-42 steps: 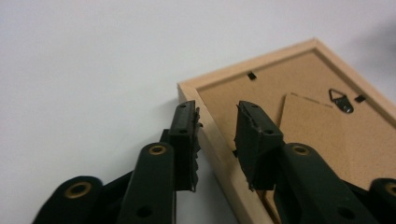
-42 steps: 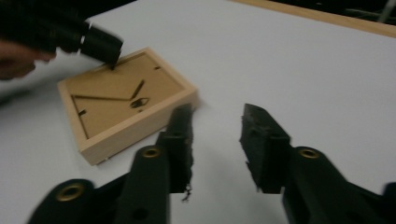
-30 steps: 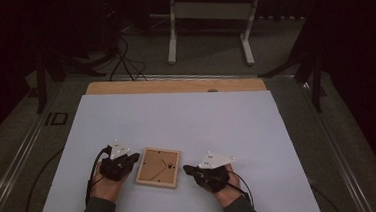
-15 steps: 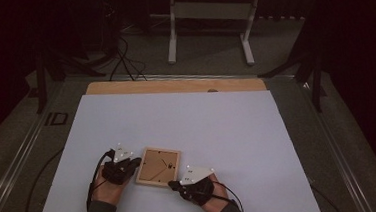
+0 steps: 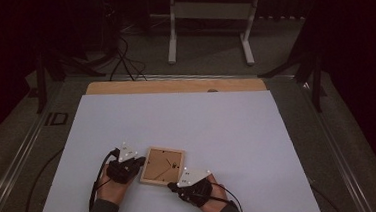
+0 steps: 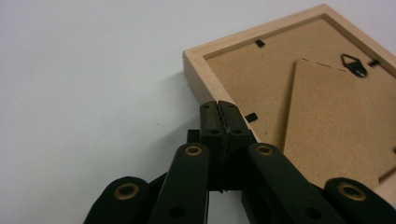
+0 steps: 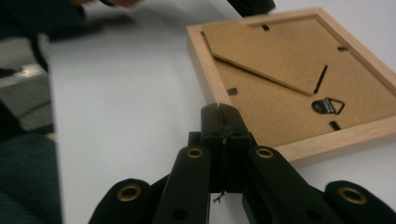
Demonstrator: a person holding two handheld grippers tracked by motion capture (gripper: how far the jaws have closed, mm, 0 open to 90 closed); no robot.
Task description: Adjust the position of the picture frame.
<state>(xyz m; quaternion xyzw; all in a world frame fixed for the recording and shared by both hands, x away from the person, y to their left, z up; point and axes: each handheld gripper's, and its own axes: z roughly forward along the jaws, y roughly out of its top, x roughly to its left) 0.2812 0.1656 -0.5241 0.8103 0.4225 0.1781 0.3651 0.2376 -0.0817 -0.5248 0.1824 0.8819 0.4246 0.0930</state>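
A small wooden picture frame [image 5: 162,165] lies face down on the white table, its brown backing board, fold-out stand and metal hanger up. My left gripper [image 5: 139,162] is shut, and its tips rest at the frame's left edge. In the left gripper view the closed jaws [image 6: 219,108] sit over the frame's near rim [image 6: 198,74]. My right gripper [image 5: 174,186] is shut too, at the frame's near right corner. Its closed tips [image 7: 220,112] stand over the wooden rim [image 7: 205,70] in the right gripper view, with the backing board [image 7: 280,88] beyond.
The white sheet [image 5: 202,125] covers most of the table, with a wooden strip [image 5: 174,85] along its far edge. A metal stand [image 5: 208,27] and cables [image 5: 122,60] are on the dark floor beyond. Both forearms come in from the bottom.
The right hand has slid left and toward the near edge, from the frame's right side to its near right corner. The frame has turned slightly. The left hand has barely moved.
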